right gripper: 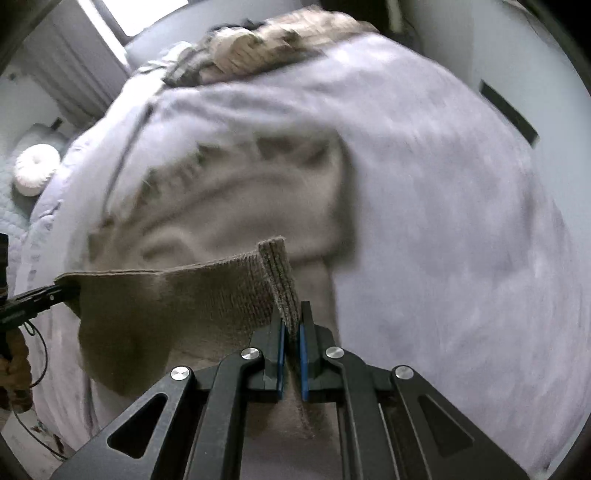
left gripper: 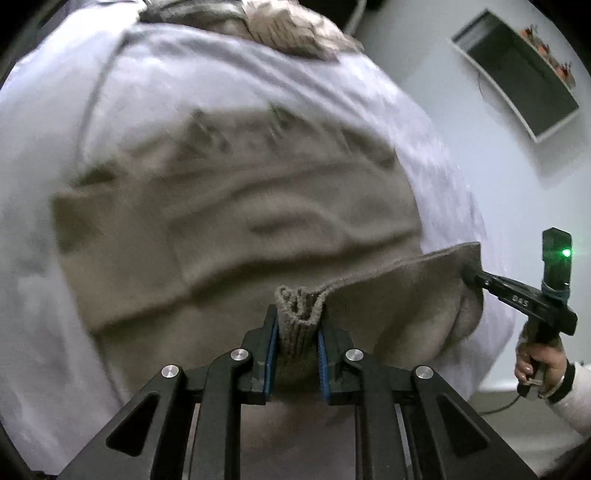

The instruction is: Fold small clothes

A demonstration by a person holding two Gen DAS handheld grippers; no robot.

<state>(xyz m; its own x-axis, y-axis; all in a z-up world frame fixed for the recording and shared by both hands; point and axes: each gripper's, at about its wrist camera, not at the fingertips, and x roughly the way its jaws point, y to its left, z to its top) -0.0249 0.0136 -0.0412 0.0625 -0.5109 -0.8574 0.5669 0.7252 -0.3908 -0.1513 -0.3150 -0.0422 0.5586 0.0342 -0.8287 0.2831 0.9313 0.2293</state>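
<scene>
A taupe knitted garment [left gripper: 229,221] lies spread on a pale lilac sheet [left gripper: 55,129]; it also shows in the right wrist view [right gripper: 229,206]. My left gripper [left gripper: 297,317] is shut on a bunched ribbed corner of its near hem. My right gripper [right gripper: 291,325] is shut on the other ribbed hem corner [right gripper: 279,273]. The hem edge is lifted and stretched between the two grippers. The right gripper also shows in the left wrist view [left gripper: 471,275], the left gripper in the right wrist view [right gripper: 66,290].
A pile of beige and grey knitted clothes [left gripper: 291,26] lies at the far end of the sheet, also in the right wrist view [right gripper: 251,44]. A round white cushion [right gripper: 37,168] lies far left. A dark wall shelf [left gripper: 517,74] hangs at the right.
</scene>
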